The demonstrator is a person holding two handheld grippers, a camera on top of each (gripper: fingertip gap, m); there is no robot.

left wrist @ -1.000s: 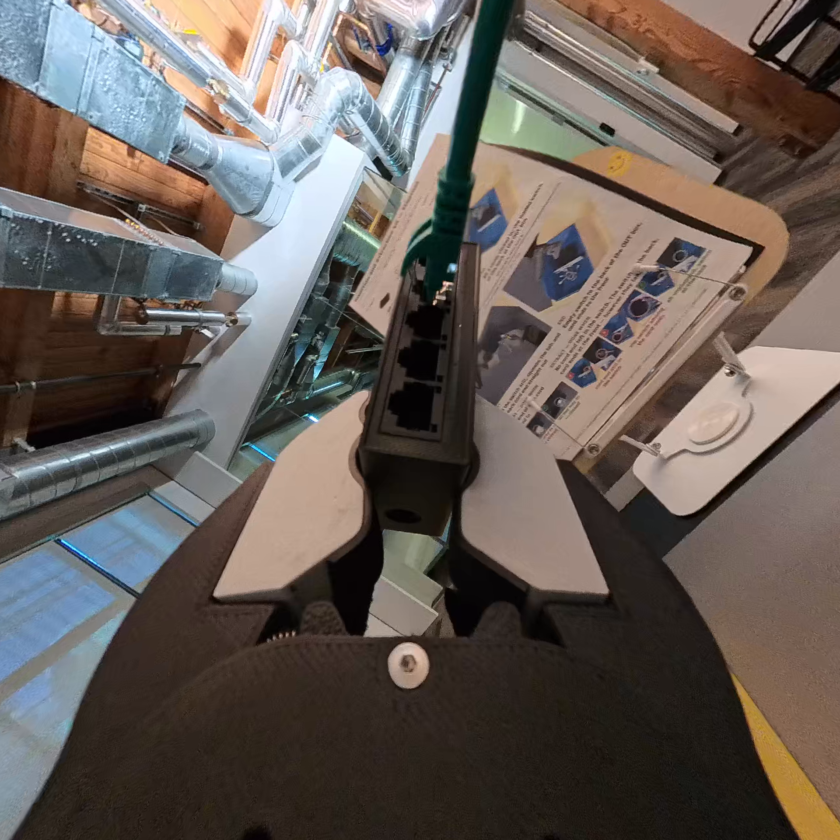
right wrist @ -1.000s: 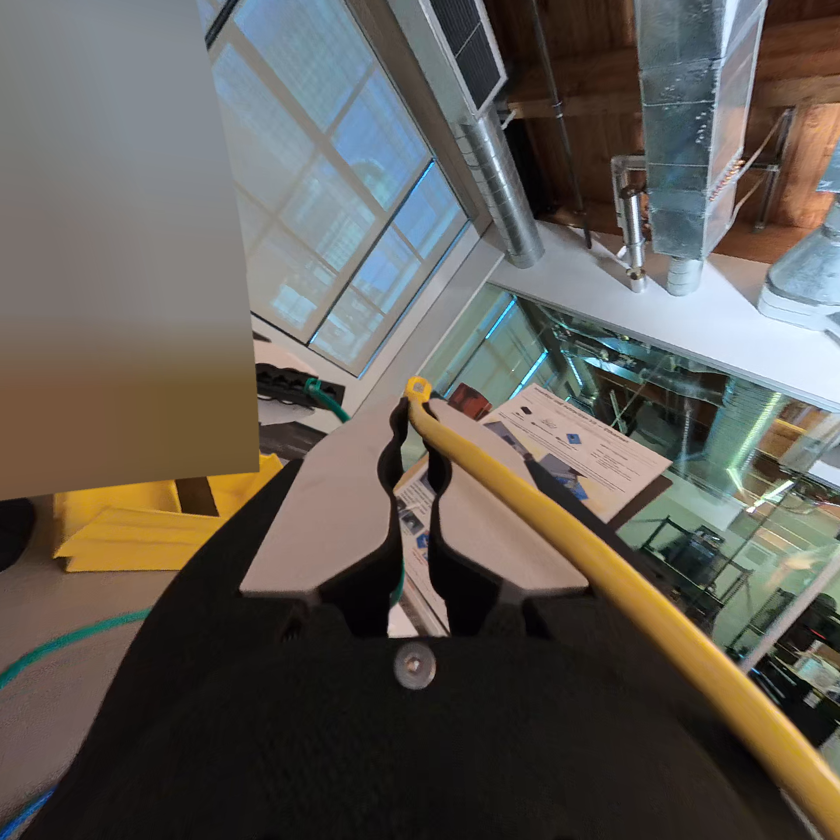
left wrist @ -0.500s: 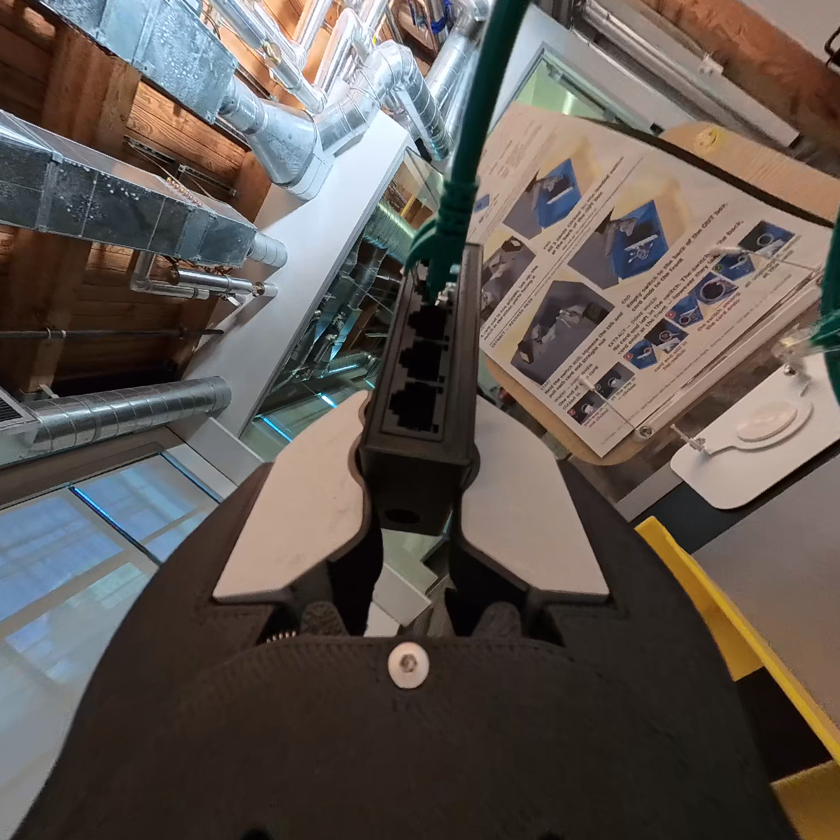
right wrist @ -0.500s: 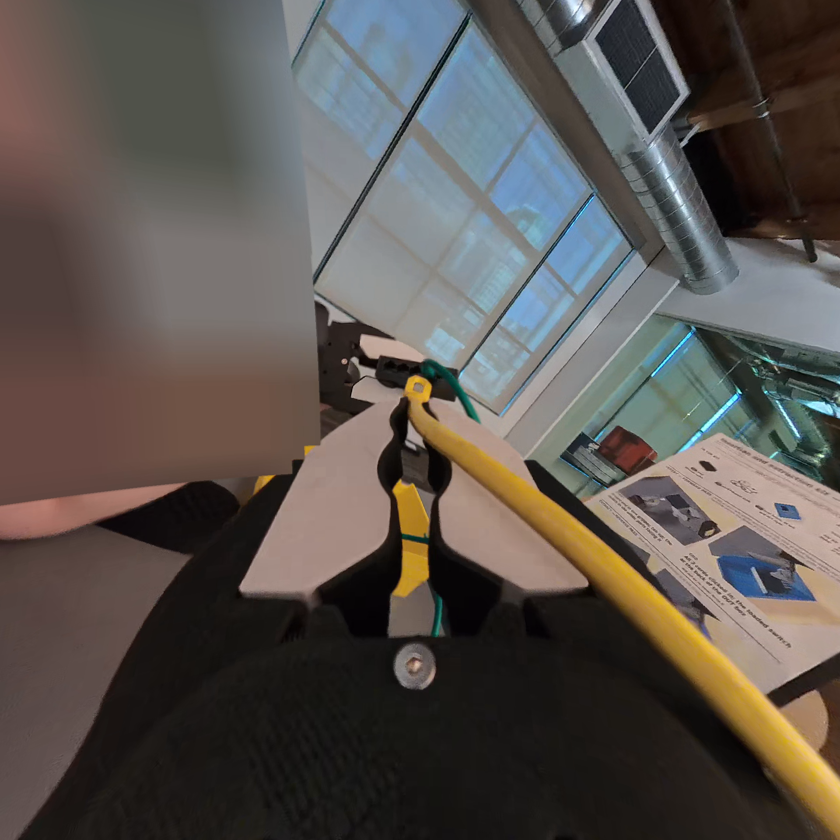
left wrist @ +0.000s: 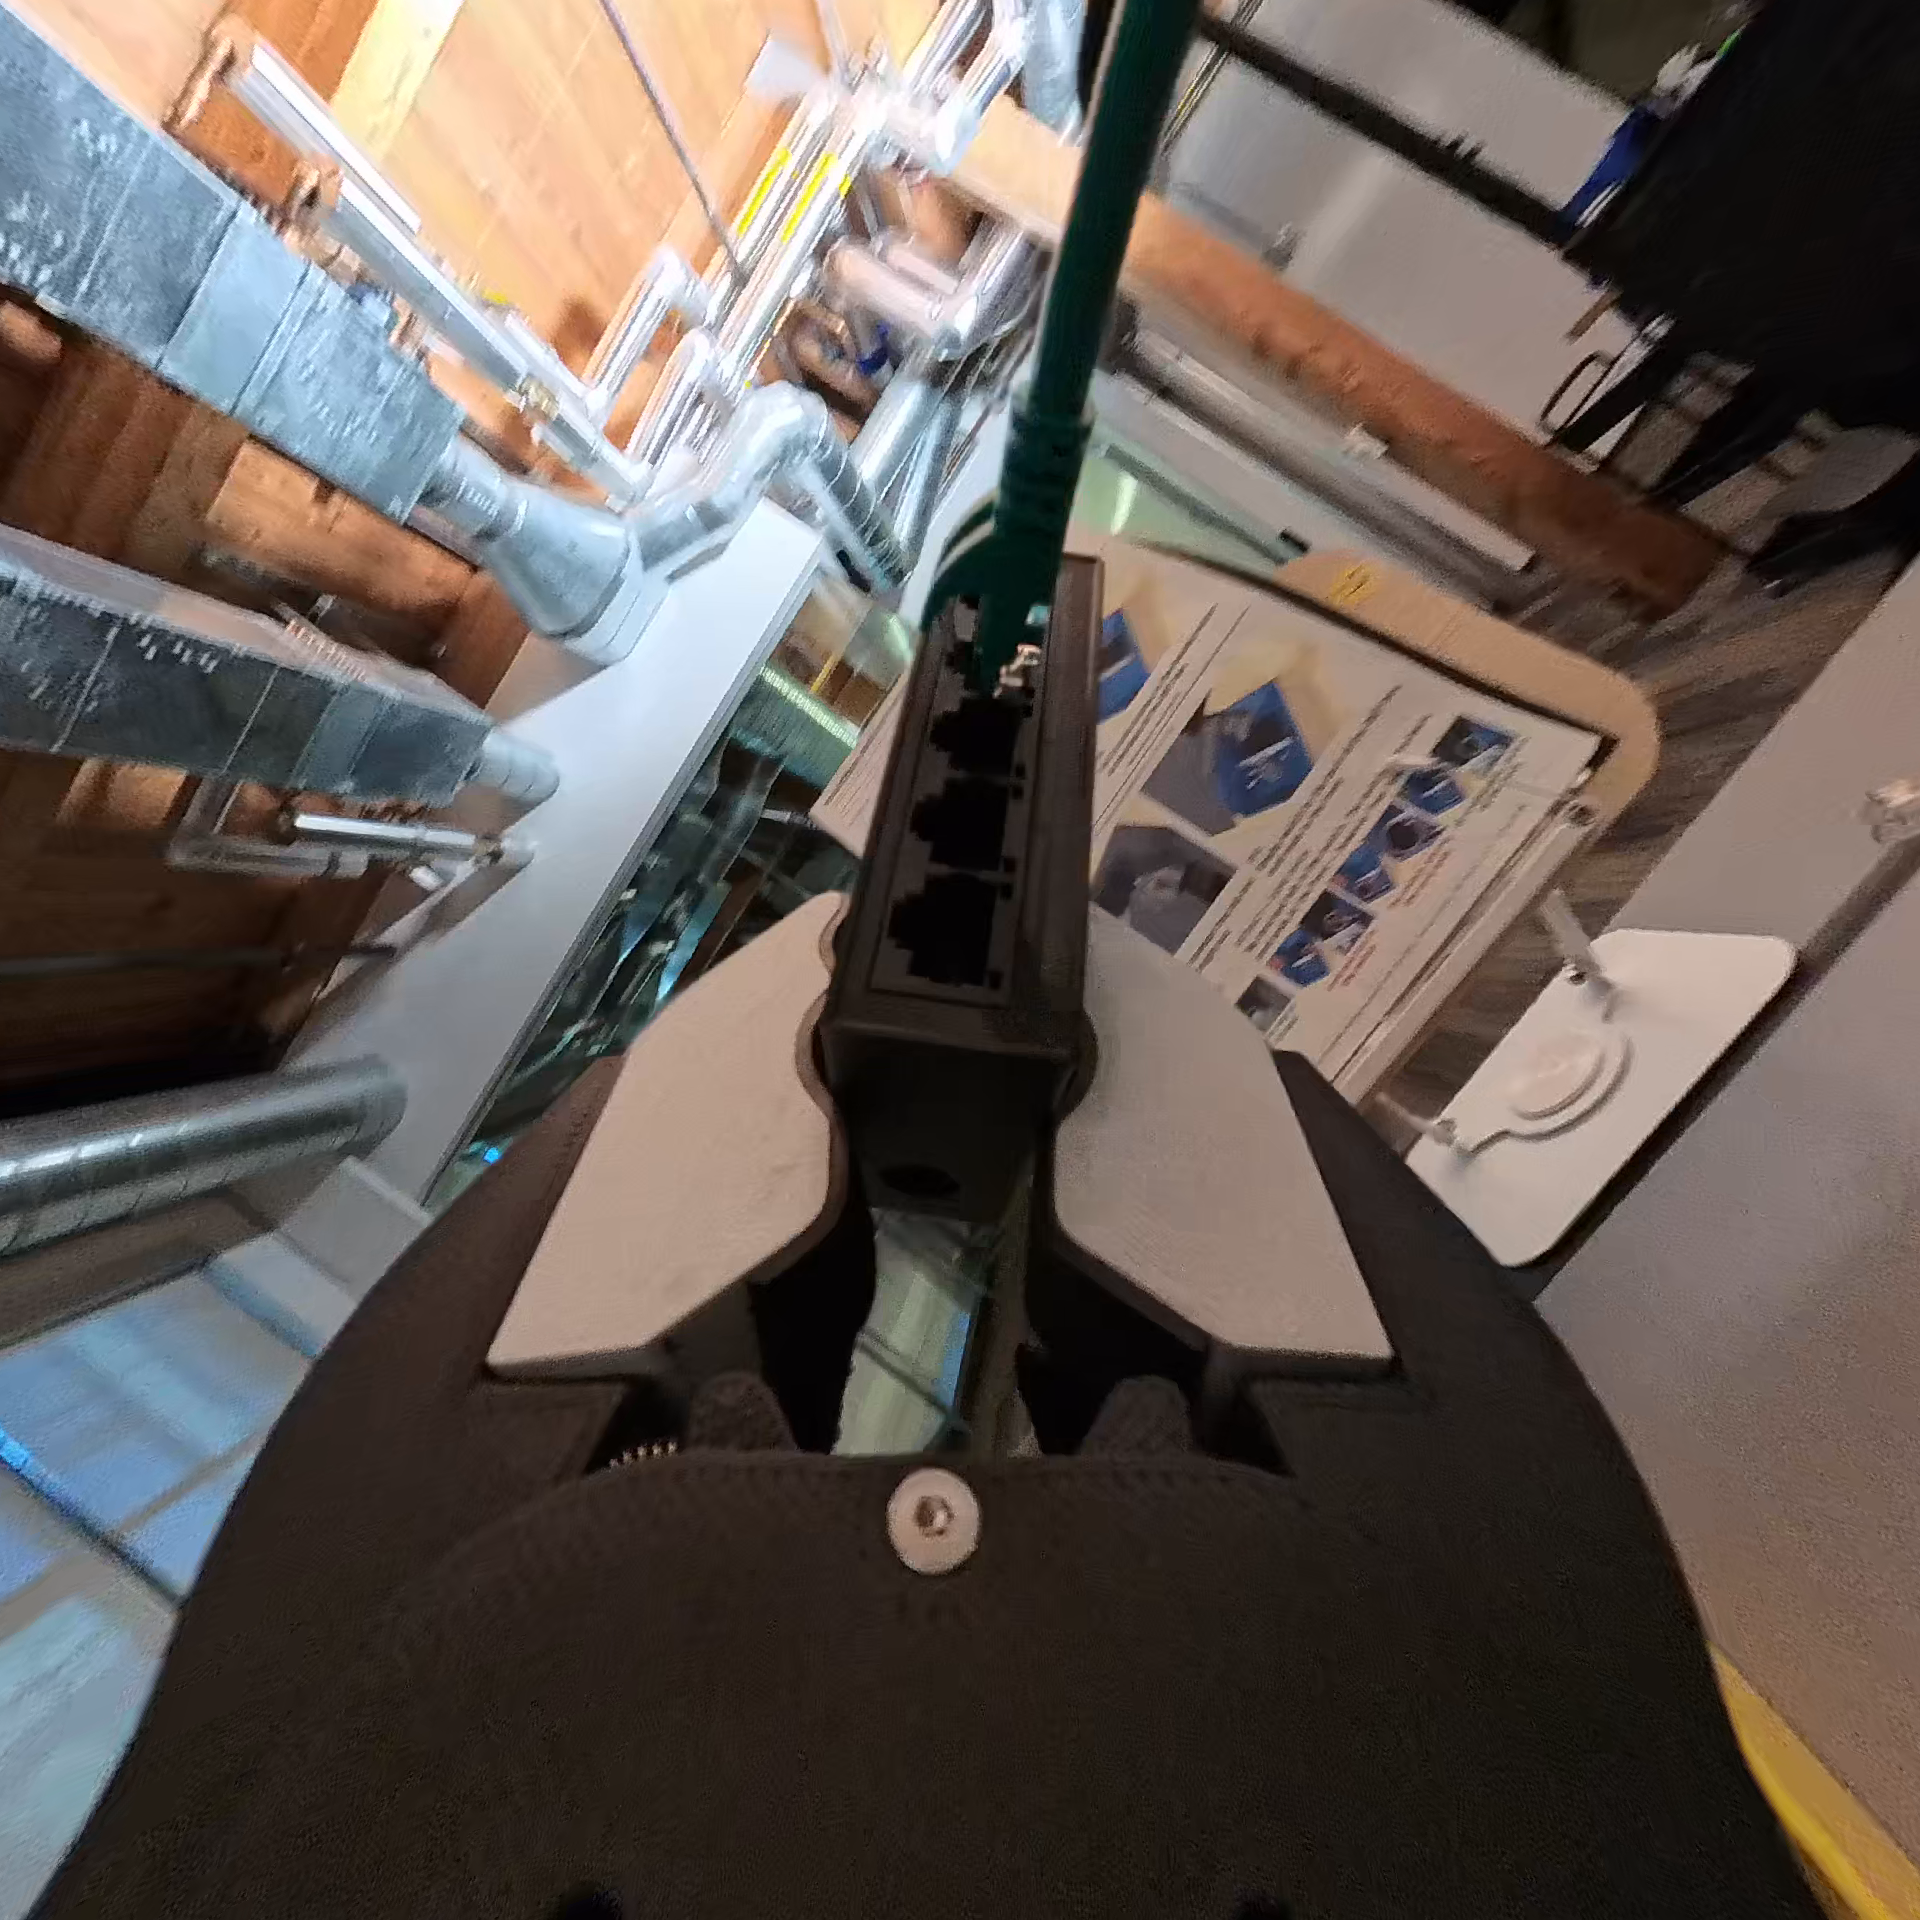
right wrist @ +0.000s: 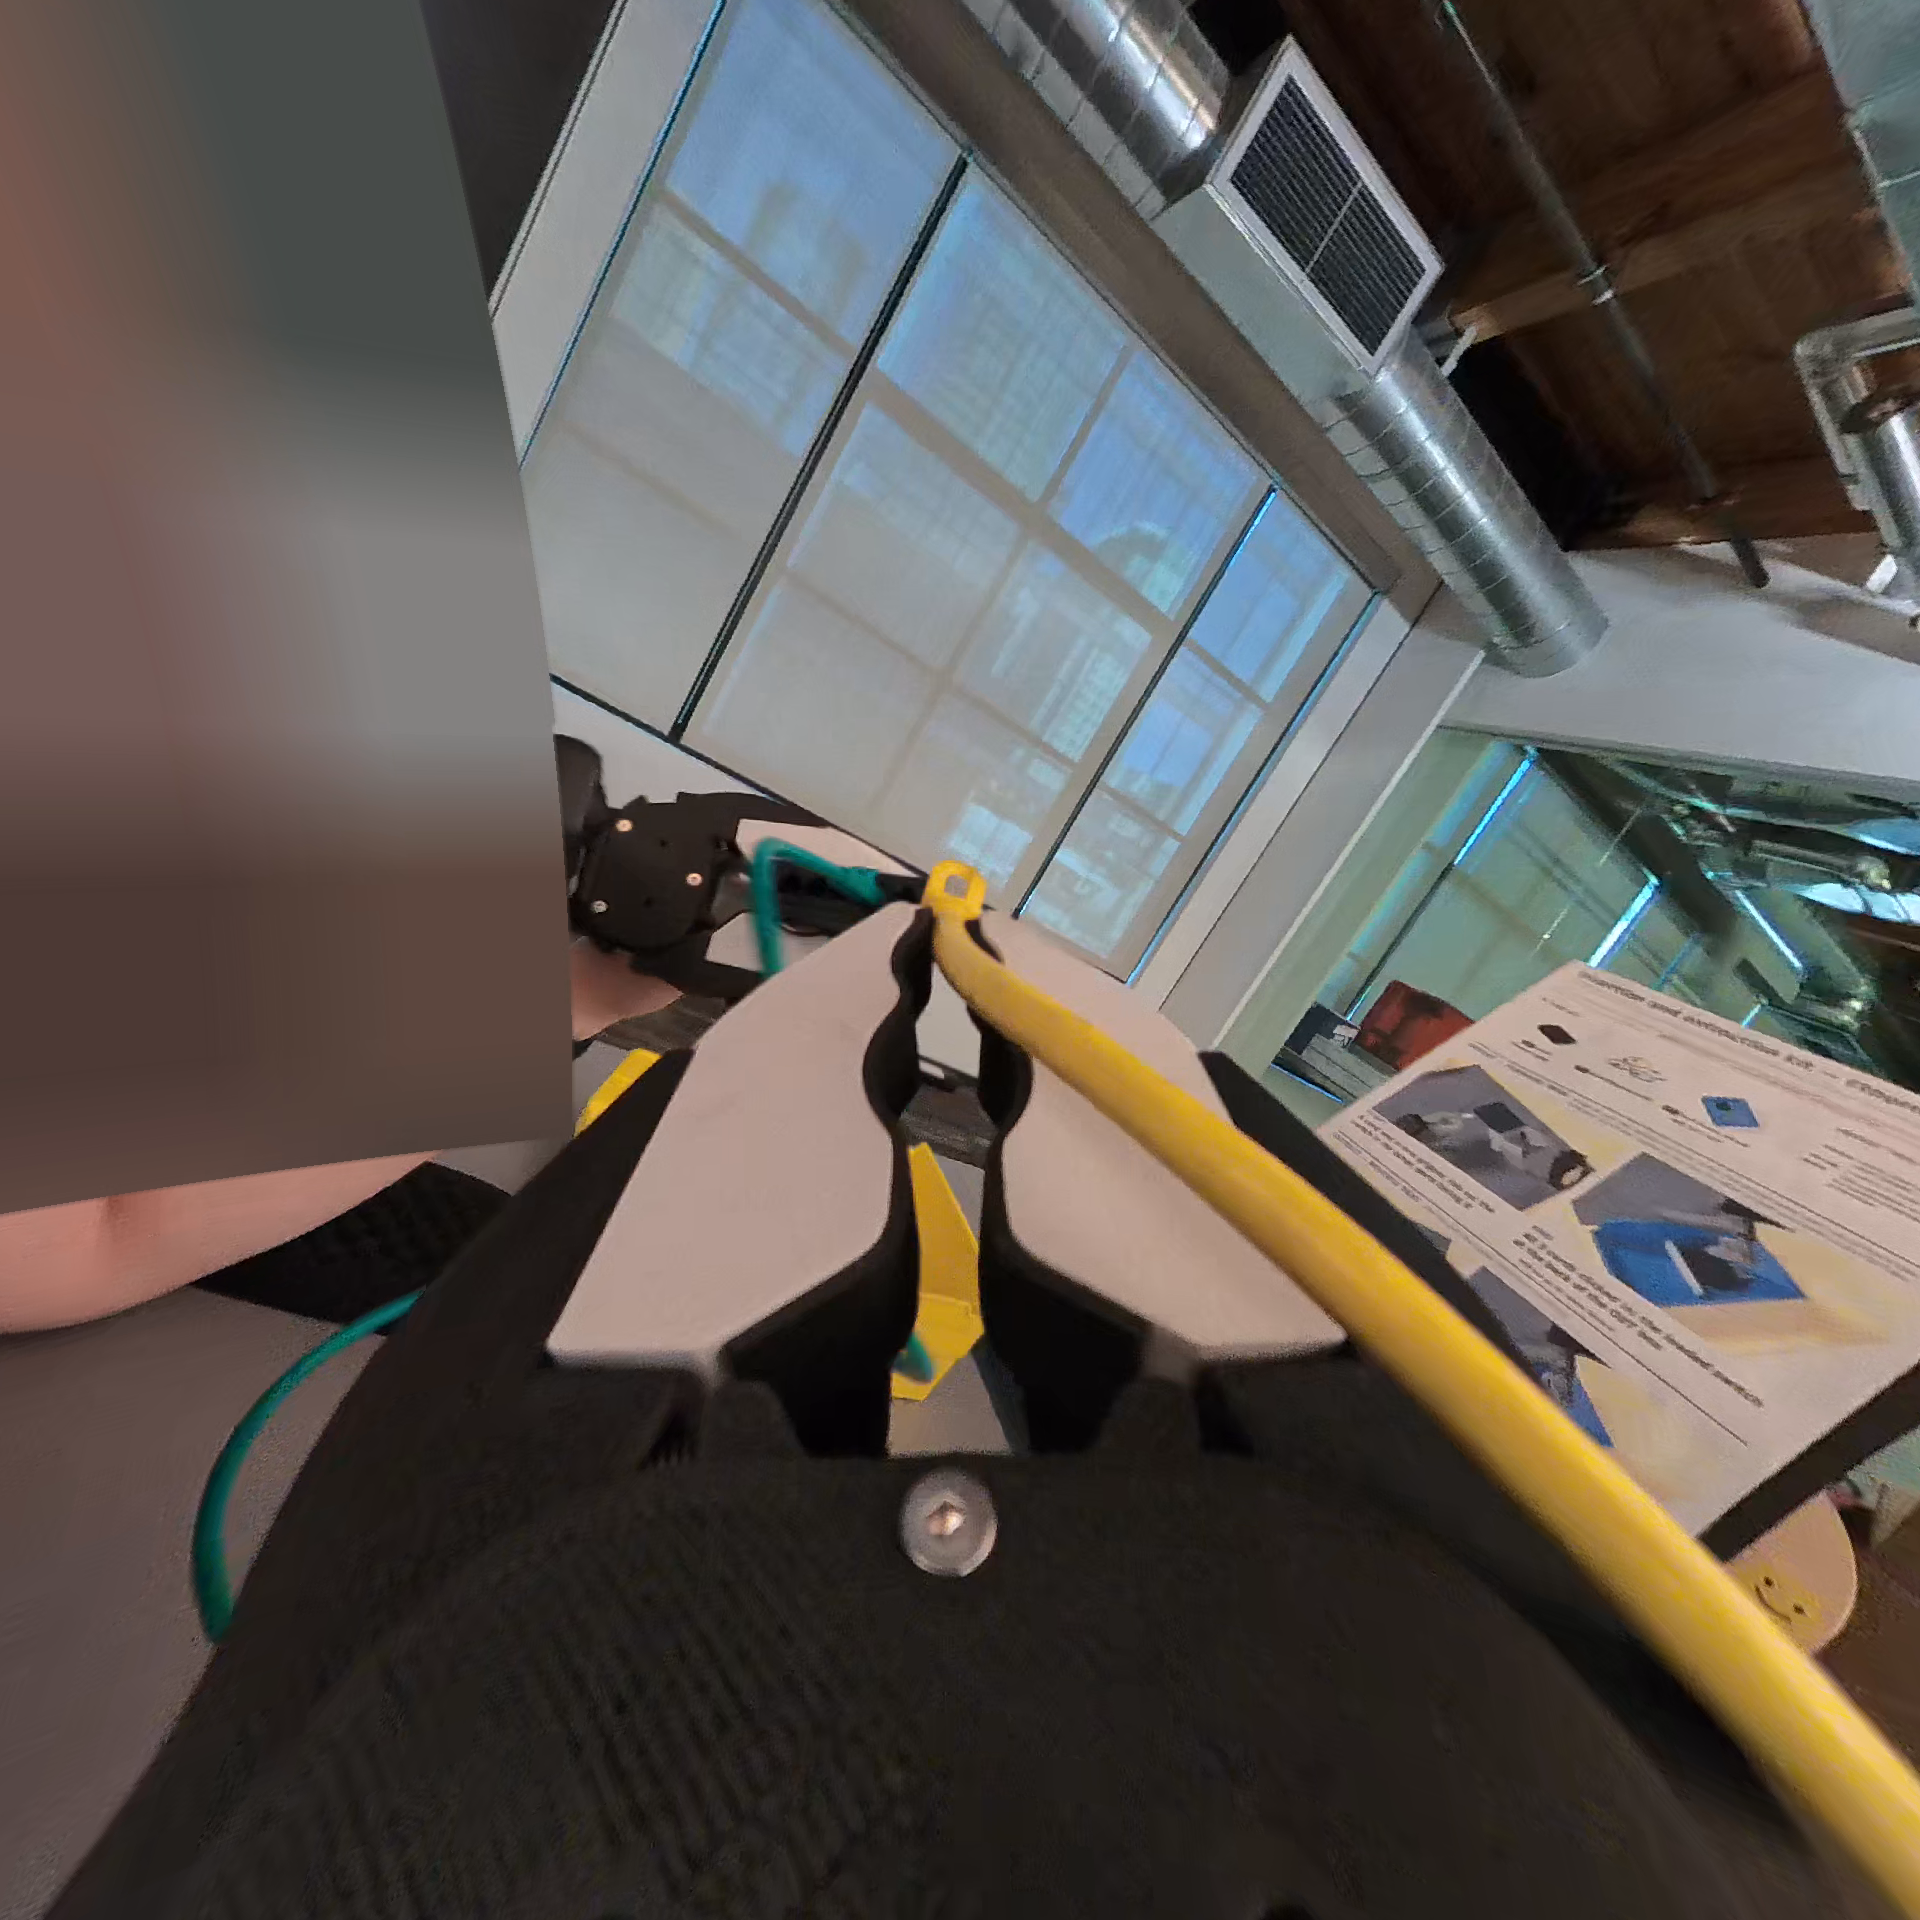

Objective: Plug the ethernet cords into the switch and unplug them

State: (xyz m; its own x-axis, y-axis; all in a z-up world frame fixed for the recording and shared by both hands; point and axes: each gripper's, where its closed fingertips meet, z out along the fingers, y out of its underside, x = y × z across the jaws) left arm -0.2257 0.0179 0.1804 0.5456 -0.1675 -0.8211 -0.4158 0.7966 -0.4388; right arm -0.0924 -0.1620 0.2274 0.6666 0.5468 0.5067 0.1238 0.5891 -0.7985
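The left gripper (left wrist: 951, 997) is clamped on the switch (left wrist: 971, 862), a black box pinched at its near end between both grey fingers (left wrist: 717, 1122) and reaching out past the tips, port face turned up toward the camera. Three ports nearest the jaws sit dark and open; beyond them, at the far end of the switch, the green cord (left wrist: 1091, 260) is plugged in, its boot standing straight up out of the socket and the cord running off the top of the frame. Past the right finger a sheet (left wrist: 1340, 821) with blue photos leans on a stand with a white base (left wrist: 1621, 1081), well beyond the jaws. Over on the right gripper (right wrist: 940, 940), the jaws are closed on the yellow cord (right wrist: 1299, 1226), gripped right at the tips, its plug (right wrist: 956, 888) poking just past them while the cord trails back over the right finger and out at the lower right corner. Ahead of those tips and slightly left, the left gripper shows again as a black body, with the green cord looping at it and more green cord curling low on the left of the jaws. A yellow piece (right wrist: 940, 1278) shows through the gap between the fingers; what it is, I cannot tell.
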